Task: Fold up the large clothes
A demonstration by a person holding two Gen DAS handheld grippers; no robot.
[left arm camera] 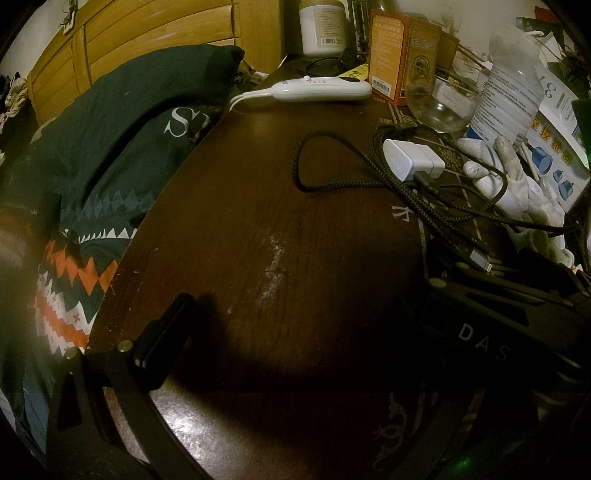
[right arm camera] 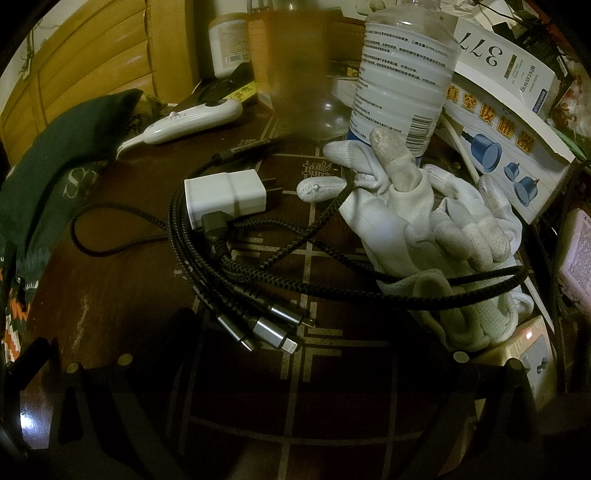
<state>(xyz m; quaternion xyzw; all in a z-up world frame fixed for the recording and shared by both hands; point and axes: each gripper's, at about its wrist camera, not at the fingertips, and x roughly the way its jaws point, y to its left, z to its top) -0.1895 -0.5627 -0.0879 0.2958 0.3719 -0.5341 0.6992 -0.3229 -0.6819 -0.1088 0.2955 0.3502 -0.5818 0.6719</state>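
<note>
A dark green garment [left arm camera: 110, 147] with white letters and an orange-and-white zigzag band lies bunched off the left edge of the dark wooden table [left arm camera: 258, 221]; it also shows in the right wrist view [right arm camera: 40, 177]. My left gripper [left arm camera: 295, 332] hovers open low over bare tabletop, its left finger [left arm camera: 162, 332] near the table's edge beside the cloth. Its right side is lost in shadow under the other gripper's black body [left arm camera: 480, 325]. My right gripper [right arm camera: 321, 354] is open over the table, with the cable plugs [right arm camera: 266, 328] just ahead of it. Neither touches the garment.
A braided black cable with a white charger [right arm camera: 225, 195] coils mid-table. White work gloves [right arm camera: 424, 221], a plastic bottle [right arm camera: 399, 74], a glass bowl [left arm camera: 439, 99], a white handset [left arm camera: 321, 90], boxes [right arm camera: 517, 122] and a jar [left arm camera: 321, 26] crowd the right and back. A wooden headboard [left arm camera: 147, 40] stands behind.
</note>
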